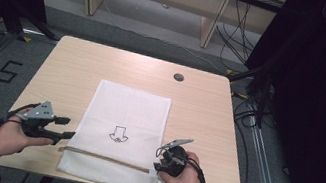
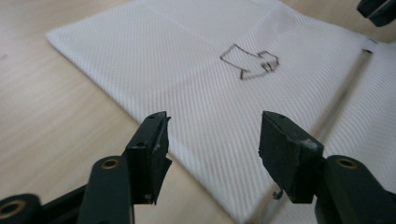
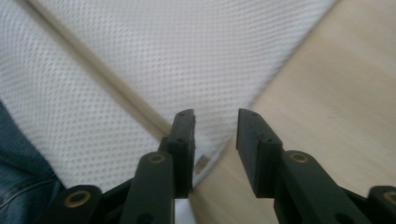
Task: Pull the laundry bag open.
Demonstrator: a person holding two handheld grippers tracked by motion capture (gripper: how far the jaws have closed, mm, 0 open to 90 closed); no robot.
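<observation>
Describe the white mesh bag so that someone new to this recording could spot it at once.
On the wooden table, between the two grippers, lies a flat white mesh bag. Its zipper runs across the near end. A small black arrow drawn on it sets it apart.

High view looks down; both gripper views skim the white cloth (image 1: 128, 116) closely.

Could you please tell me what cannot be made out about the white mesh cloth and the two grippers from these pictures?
- White mesh cloth: its near edge hangs past the table edge in the high view, so how far it drops is hidden.
- Drawn outline: too small to say what it depicts.
- Thin strip across the cloth: blurred in the right gripper view; zip or seam is unclear.
- Right gripper: the hand covers its jaws in the high view.
- Left gripper: its body is cut off by the bottom edge.
</observation>
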